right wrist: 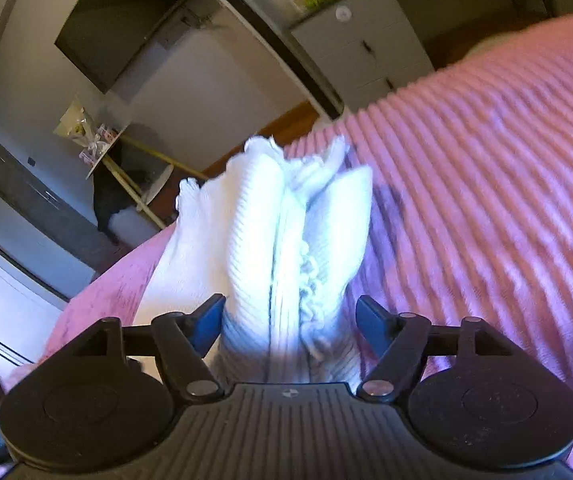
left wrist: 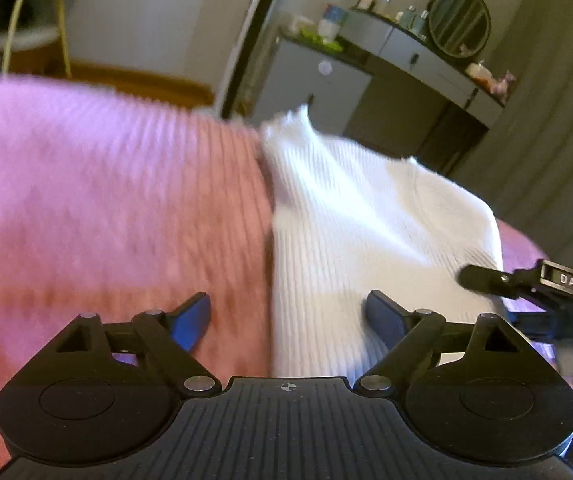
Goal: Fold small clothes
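A small white ribbed garment (left wrist: 370,220) lies on a pink ribbed blanket (left wrist: 106,208). My left gripper (left wrist: 288,320) is open just above the garment's near left edge, holding nothing. The right gripper's finger (left wrist: 486,278) shows at the garment's right side in the left wrist view. In the right wrist view the garment (right wrist: 270,232) is bunched in folds with a frilly hem between the fingers of my right gripper (right wrist: 290,322). Those jaws stand wide open around the cloth, not pinching it.
The pink blanket (right wrist: 486,180) covers the bed. Beyond its far edge are a grey cabinet (left wrist: 326,80), a dresser with a round mirror (left wrist: 460,22), a curtain, a dark wall screen (right wrist: 126,20) and a small round table (right wrist: 106,136).
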Tool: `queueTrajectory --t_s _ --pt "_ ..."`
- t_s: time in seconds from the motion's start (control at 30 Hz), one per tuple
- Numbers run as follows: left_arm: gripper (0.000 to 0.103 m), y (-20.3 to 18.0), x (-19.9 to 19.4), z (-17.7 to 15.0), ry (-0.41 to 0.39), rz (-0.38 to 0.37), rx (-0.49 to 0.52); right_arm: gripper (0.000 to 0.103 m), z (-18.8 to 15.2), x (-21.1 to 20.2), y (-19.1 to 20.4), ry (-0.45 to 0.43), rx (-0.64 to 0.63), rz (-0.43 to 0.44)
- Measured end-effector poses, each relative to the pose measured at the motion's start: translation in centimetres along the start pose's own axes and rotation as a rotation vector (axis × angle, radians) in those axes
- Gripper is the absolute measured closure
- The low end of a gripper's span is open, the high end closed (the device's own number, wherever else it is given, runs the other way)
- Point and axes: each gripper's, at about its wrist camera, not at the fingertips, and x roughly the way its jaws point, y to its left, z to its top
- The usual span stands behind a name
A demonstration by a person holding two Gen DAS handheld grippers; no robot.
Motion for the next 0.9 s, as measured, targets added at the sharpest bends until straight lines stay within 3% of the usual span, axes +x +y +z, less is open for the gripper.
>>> queueTrajectory --t_s 0.2,0.33,0.37,0.4,0.43,0.53,0.63,0.67,0.73,0.77,0.8,0.83,0.9 --pt "0.012 0.9 1.3 1.6 -0.019 -0.046 -0.016 0.025 3.0 1.5 -0.4 -0.044 0.034 0.005" --pt "0.012 1.9 3.9 3.4 0.019 -0.083 -0.082 0.026 4.6 3.2 -1.3 -0.029 0.110 0.046" --pt "0.012 2.1 4.5 3.7 0.027 -0.091 -0.091 0.030 4.9 3.8 -1.4 -0.019 0.111 0.054" --pt "0.012 2.1 5.0 4.1 0.030 -0.101 -0.092 0.056 5.0 4.2 -1.3 -0.013 0.105 0.054" --pt "0.015 2.1 5.4 4.3 0.024 -0.101 -0.090 0.065 5.1 4.5 -1.1 -0.007 0.088 0.063" --pt "0.057 1.4 5.7 4.8 -0.004 -0.118 -0.070 0.070 5.5 4.7 0.6 -0.023 -0.024 0.069" --pt "0.055 -0.3 4.6 4.3 -0.063 -0.101 -0.030 0.069 6.2 4.0 2.3 -0.071 -0.147 0.105" --pt "0.049 -1.0 4.3 4.1 -0.079 -0.079 0.003 0.067 6.3 3.8 2.5 -0.088 -0.180 0.084" --pt "0.040 -2.3 3.4 3.6 -0.112 0.010 0.064 0.047 6.4 4.2 3.1 -0.101 -0.277 -0.101" --pt "0.034 -2.9 2.7 3.2 -0.126 0.041 0.098 0.045 6.2 4.2 3.2 -0.106 -0.301 -0.189" --pt "0.029 -3.2 2.0 2.9 -0.131 0.058 0.131 0.044 5.8 3.5 3.4 -0.117 -0.308 -0.214" --pt "0.020 -3.5 1.2 2.4 -0.133 0.079 0.155 0.044 5.3 2.6 3.6 -0.120 -0.305 -0.207" --pt "0.017 -3.6 -0.7 0.9 -0.128 0.118 0.178 0.044 3.4 -0.3 4.3 -0.136 -0.275 -0.164"
